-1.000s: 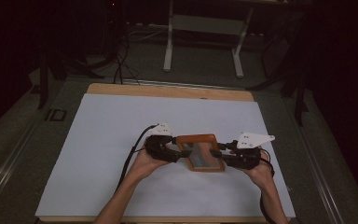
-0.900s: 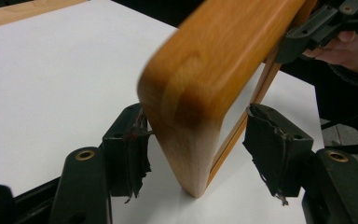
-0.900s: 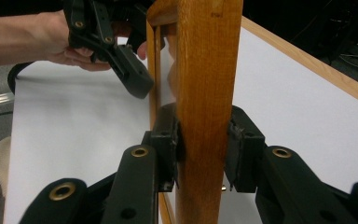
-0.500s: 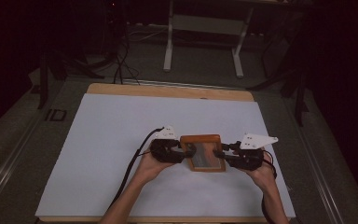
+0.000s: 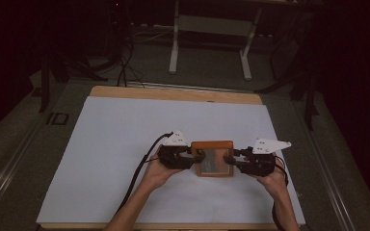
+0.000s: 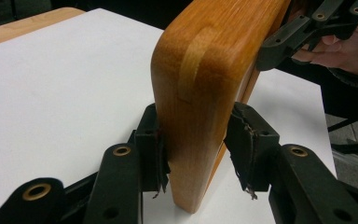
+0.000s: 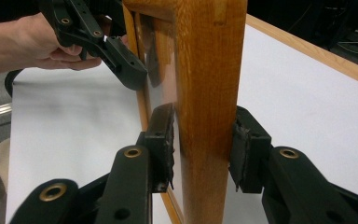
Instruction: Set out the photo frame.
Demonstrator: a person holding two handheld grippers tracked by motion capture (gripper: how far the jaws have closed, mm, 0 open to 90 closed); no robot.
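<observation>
A wooden frame (image 5: 214,159) with a glass pane sits between my two grippers over the white sheet (image 5: 115,134). My left gripper (image 5: 198,156) holds its left edge. Its jaws have just been closing, and in the left gripper view (image 6: 198,149) both pads touch the wood (image 6: 200,93). My right gripper (image 5: 230,160) holds the opposite edge. Its jaws have just been opening a little, but in the right gripper view (image 7: 205,144) the pads still rest against the frame (image 7: 209,93), one on the glass side, one on the back. Each view shows the other gripper farther along the frame.
The white sheet covers a wooden table top (image 5: 173,92), whose far edge shows bare. Behind it on the dark floor stand a metal stand's legs (image 5: 174,53) and loose cables (image 5: 123,67). The left gripper's cable (image 5: 139,168) trails toward the front edge.
The left gripper moved in to the frame's left edge and closed on it. The frame turned from a slant to square between the grippers. The right gripper kept its place.
</observation>
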